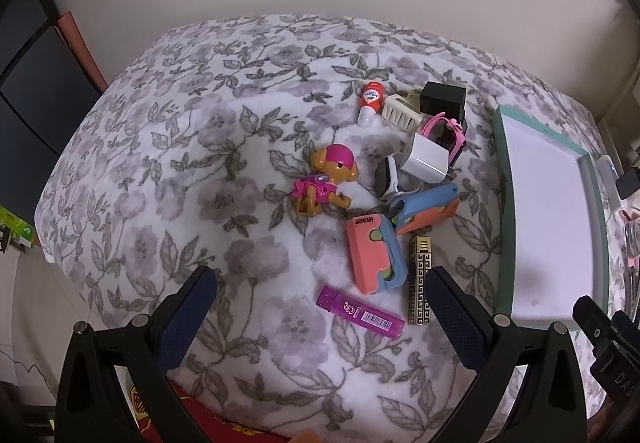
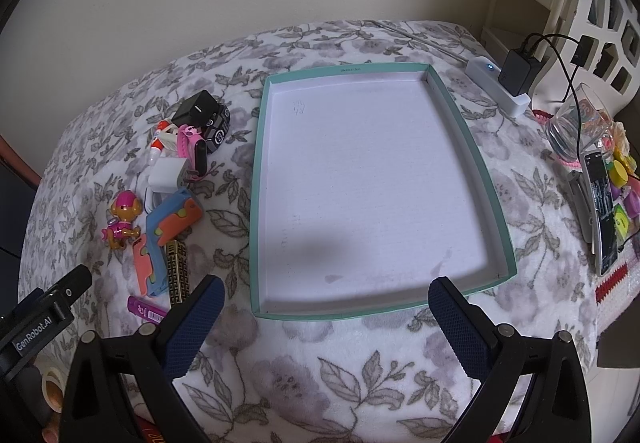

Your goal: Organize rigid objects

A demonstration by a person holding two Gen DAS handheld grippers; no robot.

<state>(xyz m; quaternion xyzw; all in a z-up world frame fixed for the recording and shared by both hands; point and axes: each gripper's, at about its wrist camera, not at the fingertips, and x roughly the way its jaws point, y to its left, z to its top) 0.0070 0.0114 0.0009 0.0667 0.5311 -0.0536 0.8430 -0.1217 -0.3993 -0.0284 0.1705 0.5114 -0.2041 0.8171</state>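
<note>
Nearest the lens in each wrist view stand the two dark blue, textured fingers of that tool. Left gripper [image 1: 320, 303]: pitched steeply downward over the floral blanket [image 1: 180, 171], jaws spread wide, nothing between the pads and nothing touched. Right gripper [image 2: 326, 317]: likewise pitched steeply downward, jaws spread wide and empty, hovering above the near rim of the teal-edged tray [image 2: 260, 203]. In the right wrist view the left tool's black body appears at lower left, bearing the white lettering "GenRobot.AI".

Objects to be sorted lie in a loose cluster on the blanket, left of the tray and outside it; the tray's white floor holds nothing. Closest to the left gripper are a purple lighter [image 1: 360, 313] with a barcode label and pink script too small to read, and a gold-and-black key-patterned lighter [image 1: 420, 281] just beside the right-hand finger. Beyond these lie two coral-and-blue plastic cases [image 1: 374, 255], the nearer one marked with inverted lettering, and a toy dog [image 1: 326, 179] in a pink cap and vest. Farther back are a white charger cube [image 1: 426, 159], a pink watch [image 1: 444, 127], a cream hair claw [image 1: 402, 111], a black adapter [image 1: 444, 97] and a small red-and-white tube [image 1: 370, 99] whose print is illegible.

At the right edge of the right wrist view are a white power strip [image 2: 496, 85], a glass [image 2: 576, 123] and a phone [image 2: 604, 219].
</note>
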